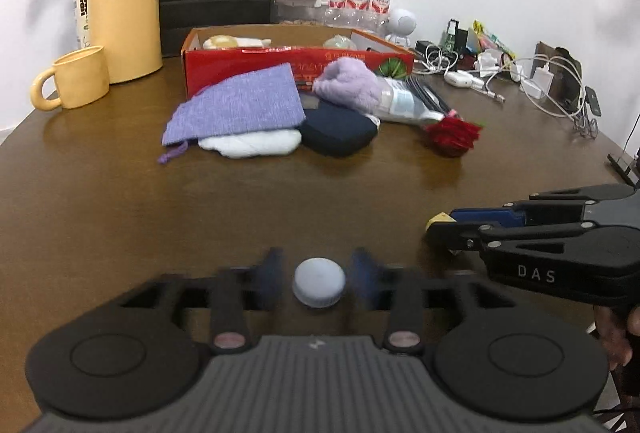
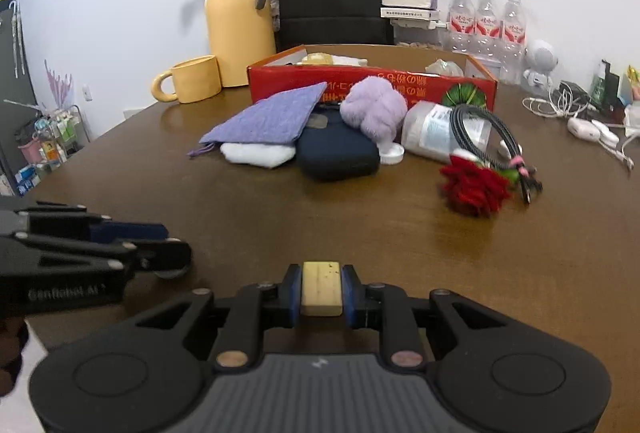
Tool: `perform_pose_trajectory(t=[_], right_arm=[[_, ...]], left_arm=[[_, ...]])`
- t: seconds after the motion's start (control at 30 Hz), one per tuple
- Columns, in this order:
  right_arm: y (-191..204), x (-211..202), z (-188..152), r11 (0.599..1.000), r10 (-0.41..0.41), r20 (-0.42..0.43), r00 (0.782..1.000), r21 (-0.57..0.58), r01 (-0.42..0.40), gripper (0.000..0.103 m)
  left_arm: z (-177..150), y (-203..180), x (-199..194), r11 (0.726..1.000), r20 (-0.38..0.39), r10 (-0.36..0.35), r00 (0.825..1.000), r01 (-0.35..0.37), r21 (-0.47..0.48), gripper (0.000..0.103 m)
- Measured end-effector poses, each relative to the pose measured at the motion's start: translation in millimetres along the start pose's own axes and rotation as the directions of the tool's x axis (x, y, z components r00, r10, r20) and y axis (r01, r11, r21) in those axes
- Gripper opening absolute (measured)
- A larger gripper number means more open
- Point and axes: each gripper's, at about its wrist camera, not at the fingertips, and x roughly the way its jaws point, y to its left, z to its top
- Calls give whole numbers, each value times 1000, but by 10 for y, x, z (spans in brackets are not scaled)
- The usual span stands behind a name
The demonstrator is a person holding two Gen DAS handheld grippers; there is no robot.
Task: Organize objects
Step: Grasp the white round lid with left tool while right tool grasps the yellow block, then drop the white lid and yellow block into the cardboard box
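Note:
My left gripper (image 1: 319, 283) is open low over the brown table, its blurred blue pads either side of a pale bottle cap (image 1: 319, 287) with a gap on each side. My right gripper (image 2: 321, 287) is shut on a cream rectangular block (image 2: 321, 287); it shows from the side in the left wrist view (image 1: 442, 225). Ahead lie a purple pouch (image 2: 272, 119), a white cloth (image 2: 256, 154), a dark blue case (image 2: 338, 153), a purple fluffy item (image 2: 374, 109), a lying plastic bottle (image 2: 432, 131), a black cable (image 2: 492, 137) and a red knitted flower (image 2: 474, 189).
A red open box (image 2: 372, 83) with a few items inside stands behind the pile. A yellow mug (image 2: 192, 79) and yellow thermos jug (image 2: 238, 21) stand at the left. A black bag, water bottles (image 2: 486, 21) and chargers with cables (image 2: 588, 127) line the back and right.

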Motion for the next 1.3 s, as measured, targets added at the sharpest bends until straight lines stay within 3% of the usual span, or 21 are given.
perform_pose_trajectory(t=[0.13,0.23,0.27,0.3,0.37,0.5,0.63,0.67,0.73,0.8,0.87,0.97,1.07,1.13,1.17,1.2,1.3], right_arm=[[22,-35,-70,1000,-18,12,1000,-3,18,25],[9,-46,-76,1000,-21,14,1000,1,21,28],[5,-45,-77,1000,-18,14,1000,1,18,28],[3,-47,-73,1000,-13,18,1000,0,13,19],[-25,-53,-52,1000,0,34,999,15,-1,20],[-176,-108,233,1000,25,120,992,8,-26,20],[-488,-106,1082,997,74,221,973,-44,-66,20],[-579,-16,1387,997,73,237,969,-52,-62,20],[-749,301,1975,998,52,221,974,-36,-45,20],[-913,803,2537,1000,24,164,986,-15,-22,20],[-1075,1483,2989,1000,-31,60,998,5,30,20],[-1302,2432,3229,990,-93,-91,992,102,102,20],[-1376,3016,3197,983,-126,-171,977,111,147,20],[-1377,3198,3146,978,-168,-171,971,96,186,26],[-1374,3247,3132,975,-174,-202,964,104,197,33],[-1394,3250,3124,972,-166,-219,961,130,198,44],[-1360,3039,3153,974,-136,-163,977,158,162,46]], left_arm=[[-24,-5,24,999,-17,34,999,-34,16,53],[-28,8,-8,1000,-19,-1,1000,2,26,29],[-23,11,-23,1000,-14,-2,1000,2,23,29],[-9,18,-40,1000,-5,13,1000,-13,8,28],[81,37,-61,1000,18,17,1000,-17,-10,28],[662,221,-67,1000,127,-29,992,28,12,29],[1726,559,332,996,163,-20,986,33,-80,29],[1989,619,510,995,155,-25,988,39,-92,29],[2538,675,1070,998,106,27,994,-21,-59,29],[2920,749,1785,997,-23,58,998,-59,-43,29],[3085,826,2375,991,-124,115,985,-123,-51,29],[3140,895,3025,986,-205,154,967,-165,-35,29],[3104,921,3173,989,-213,131,968,-141,-34,30],[3100,900,3037,992,-166,108,980,-117,-40,41],[3096,866,2931,993,-123,112,986,-115,-18,52],[3096,839,2841,993,-93,115,989,-115,8,55],[3137,787,2536,995,-61,102,993,-100,24,54]])
